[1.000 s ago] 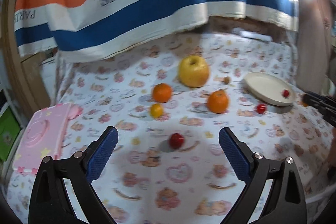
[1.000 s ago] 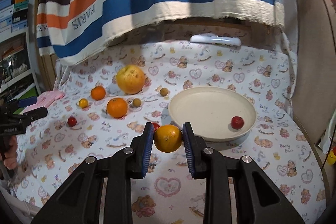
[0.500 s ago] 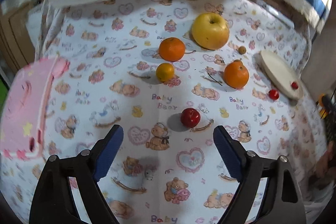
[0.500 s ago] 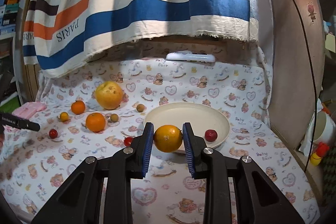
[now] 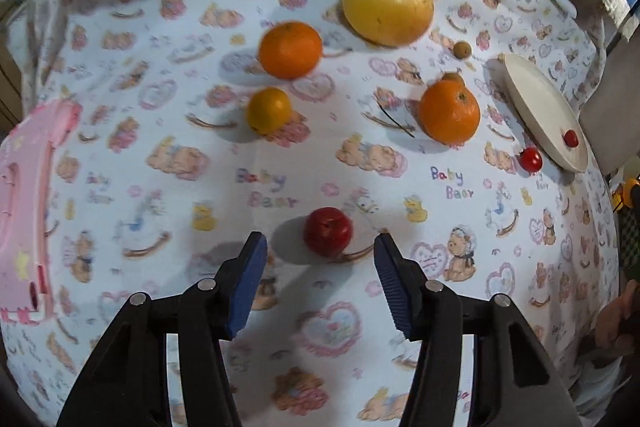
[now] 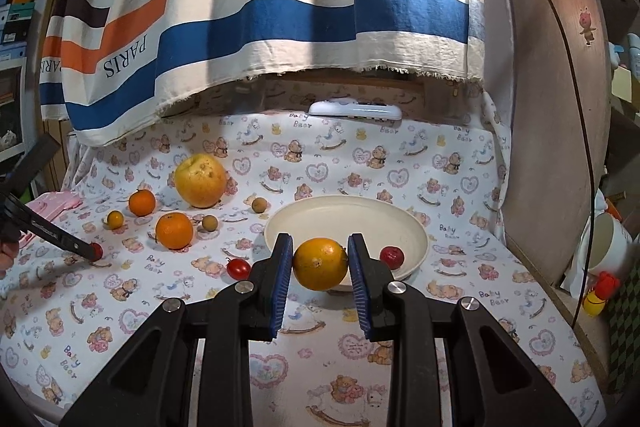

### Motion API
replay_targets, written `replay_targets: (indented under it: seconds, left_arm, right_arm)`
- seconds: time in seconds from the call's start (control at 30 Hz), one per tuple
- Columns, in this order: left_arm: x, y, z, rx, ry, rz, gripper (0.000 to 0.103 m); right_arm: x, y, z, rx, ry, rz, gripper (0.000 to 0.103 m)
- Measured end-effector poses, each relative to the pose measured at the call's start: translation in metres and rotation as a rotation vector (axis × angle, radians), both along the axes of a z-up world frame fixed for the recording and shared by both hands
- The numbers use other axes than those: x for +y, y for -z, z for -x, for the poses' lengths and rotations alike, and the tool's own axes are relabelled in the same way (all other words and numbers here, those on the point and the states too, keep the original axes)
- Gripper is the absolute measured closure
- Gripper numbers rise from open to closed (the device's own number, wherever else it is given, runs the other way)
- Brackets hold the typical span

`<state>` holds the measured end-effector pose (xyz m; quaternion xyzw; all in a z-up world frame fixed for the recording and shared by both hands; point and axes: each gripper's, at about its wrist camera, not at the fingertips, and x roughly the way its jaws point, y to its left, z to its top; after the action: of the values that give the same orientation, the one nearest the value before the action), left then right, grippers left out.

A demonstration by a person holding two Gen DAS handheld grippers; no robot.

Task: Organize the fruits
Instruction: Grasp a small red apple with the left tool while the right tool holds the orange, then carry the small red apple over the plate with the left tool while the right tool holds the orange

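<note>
The left gripper (image 5: 320,247) hangs low over the printed cloth (image 5: 160,167), its blue-padded jaws spread wide, with the small red fruit (image 5: 328,231) lying on the cloth just ahead of the gap between the tips and touching neither pad. Beyond that red fruit lie a small yellow-orange fruit (image 5: 268,110), an orange (image 5: 290,49) and a large yellow apple (image 5: 388,3). To its far right sit another orange (image 5: 449,111), a cherry tomato (image 5: 531,159) and a cream plate (image 5: 536,103) holding a red fruit (image 5: 571,138). A pink box (image 5: 24,211) lies at the left.
</note>
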<state>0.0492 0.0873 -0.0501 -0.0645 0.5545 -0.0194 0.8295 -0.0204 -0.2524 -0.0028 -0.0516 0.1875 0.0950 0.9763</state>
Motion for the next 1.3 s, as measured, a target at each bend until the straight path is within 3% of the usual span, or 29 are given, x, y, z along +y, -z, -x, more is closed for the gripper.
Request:
replay_targets:
  seconds: [0.1,0.27,0.67,0.87,0.97,1.1,1.23,1.3]
  left_arm:
    - [-0.006,0.001,-0.006,0.002,0.0,-0.033,0.054]
    - [-0.009,0.002,-0.013,0.028,0.0,-0.047,0.078]
    - [-0.024,-0.021,0.004,-0.02,0.068,-0.096,0.078]
    - [-0.041,-0.041,0.012,-0.057,0.128,-0.017,0.078]
    - [-0.054,-0.054,0.015,-0.093,0.151,-0.026,0.078]
    - [-0.072,-0.07,0.014,-0.102,0.206,-0.04,0.078]
    - [-0.092,-0.094,0.01,-0.182,0.247,-0.047,0.078]
    - [-0.101,-0.105,0.007,-0.218,0.258,-0.025,0.078]
  right_arm:
    - [0.003,0.0,0.001,-0.012,0.0,0.017,0.074]
    - [0.006,0.0,0.003,-0.025,-0.014,0.032,0.074]
    - [0.0,-0.002,0.003,-0.033,-0.01,-0.003,0.074]
    - [-0.005,-0.004,0.001,-0.002,-0.012,-0.019,0.074]
    - [-0.009,-0.008,0.0,0.007,0.005,-0.029,0.074]
    - [-0.027,-0.036,-0.007,0.058,0.001,-0.129,0.074]
    - [-0.019,-0.081,-0.005,-0.036,0.013,0.015,0.074]
    - [-0.019,-0.097,-0.006,-0.077,0.025,0.022,0.074]
